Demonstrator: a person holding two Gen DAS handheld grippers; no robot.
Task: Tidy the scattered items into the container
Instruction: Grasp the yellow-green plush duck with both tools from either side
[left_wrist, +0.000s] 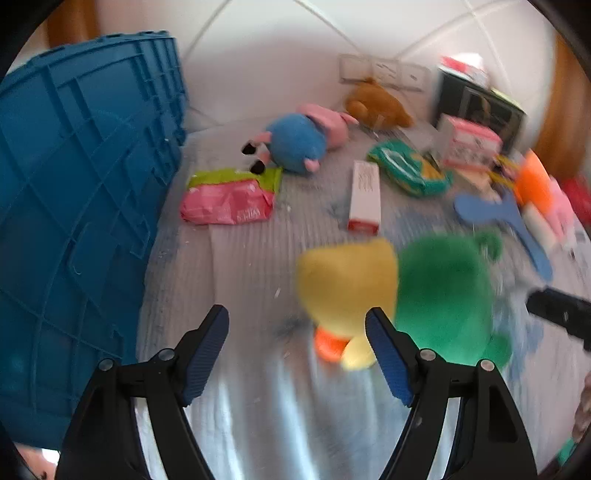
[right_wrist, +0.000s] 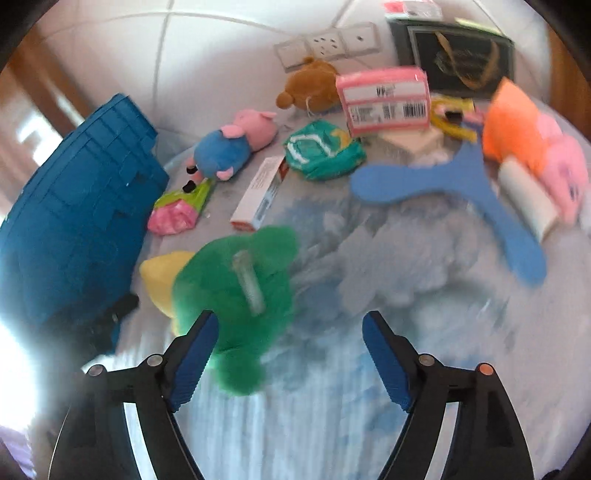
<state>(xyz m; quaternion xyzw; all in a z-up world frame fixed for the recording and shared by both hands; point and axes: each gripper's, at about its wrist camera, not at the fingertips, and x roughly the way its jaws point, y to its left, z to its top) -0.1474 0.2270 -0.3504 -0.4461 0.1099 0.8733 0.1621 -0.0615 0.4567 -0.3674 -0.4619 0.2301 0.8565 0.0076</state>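
Two hand-held grippers hang over a worktop (left_wrist: 240, 266) covered in a pale striped cloth. The left gripper (left_wrist: 297, 325) has its fingers apart, nothing between them. The right gripper (right_wrist: 290, 330) also has its fingers apart and empty. Just beyond them lies a green plush toy (right_wrist: 236, 295) touching a yellow plush toy (left_wrist: 347, 280). Further back sit a pink snack packet (left_wrist: 229, 201), a white carton (left_wrist: 365, 195) and a blue-bodied pig plush (left_wrist: 297, 142). The blue crate (left_wrist: 81, 206) stands along the worktop's left edge. A brown plush bear (right_wrist: 312, 86) rests at the far edge.
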